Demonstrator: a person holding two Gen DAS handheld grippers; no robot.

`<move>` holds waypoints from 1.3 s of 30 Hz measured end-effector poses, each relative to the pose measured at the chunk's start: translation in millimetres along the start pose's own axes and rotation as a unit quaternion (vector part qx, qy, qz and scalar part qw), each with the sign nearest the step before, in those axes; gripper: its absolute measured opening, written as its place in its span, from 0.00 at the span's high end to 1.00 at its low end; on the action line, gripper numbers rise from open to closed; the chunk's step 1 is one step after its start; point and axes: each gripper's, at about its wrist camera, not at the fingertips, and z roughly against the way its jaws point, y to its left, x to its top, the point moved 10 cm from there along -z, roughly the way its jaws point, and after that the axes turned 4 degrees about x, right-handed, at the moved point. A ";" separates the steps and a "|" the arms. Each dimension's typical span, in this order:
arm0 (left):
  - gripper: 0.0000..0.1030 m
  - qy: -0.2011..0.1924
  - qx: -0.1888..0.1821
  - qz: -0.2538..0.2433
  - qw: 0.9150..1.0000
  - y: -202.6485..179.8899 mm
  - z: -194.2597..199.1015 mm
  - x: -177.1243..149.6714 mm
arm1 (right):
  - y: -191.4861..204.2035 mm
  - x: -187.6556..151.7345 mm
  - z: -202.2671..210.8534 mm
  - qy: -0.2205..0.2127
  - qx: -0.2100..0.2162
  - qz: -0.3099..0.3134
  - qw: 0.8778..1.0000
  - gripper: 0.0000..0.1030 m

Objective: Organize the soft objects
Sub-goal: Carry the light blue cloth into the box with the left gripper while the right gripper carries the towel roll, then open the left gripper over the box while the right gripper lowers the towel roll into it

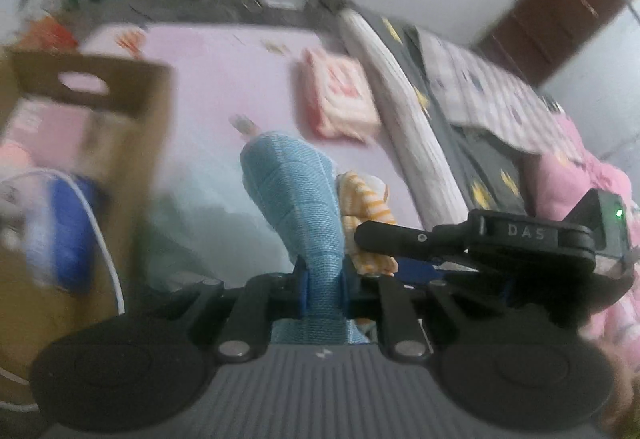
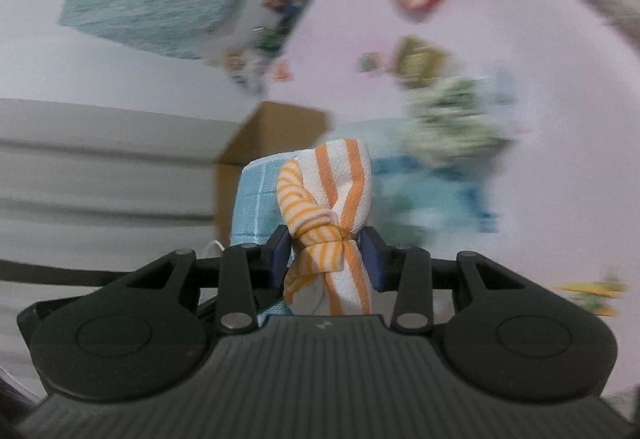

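Soft objects: two cloths are held up above the pink bed sheet (image 1: 208, 87), one in each claw.
Cardboard box (image 1: 92, 143): at far left, open-topped; something blue and something pink-white already lie inside, so by my reading part of the sorting is done.
Left gripper (image 1: 323, 289): closed on a blue checked cloth (image 1: 296, 199) that stands up between its blue pads.
Right gripper (image 2: 326, 259): clamped on an orange-striped cloth (image 2: 332, 207) tied or twisted into a knot; it sits just beside the blue one.
Still out: a folded pink-and-white cloth (image 1: 340, 95) on the sheet, plus a heap of blue and greenish fabric (image 2: 448, 159) in the right wrist view.
Progress: likely midway; both held pieces have yet to be put away.
Hard to read: motion blur smears both views, the box contents are unclear, and the cloths' lower ends are hidden behind the gripper bodies.
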 end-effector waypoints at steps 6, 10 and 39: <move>0.85 -0.044 0.034 0.045 0.997 84.5 31.6 39.2 | 56.2 4.4 -61.7 0.000 0.072 0.002 0.997 0.64; 0.85 -0.042 0.014 0.100 0.994 145.5 12.9 51.8 | 65.3 2.2 -79.5 -0.001 0.073 0.003 0.997 0.64; 0.37 0.094 0.040 0.021 0.995 217.8 -77.3 4.2 | 26.5 -12.6 -96.5 -0.017 -0.002 -0.029 0.999 0.63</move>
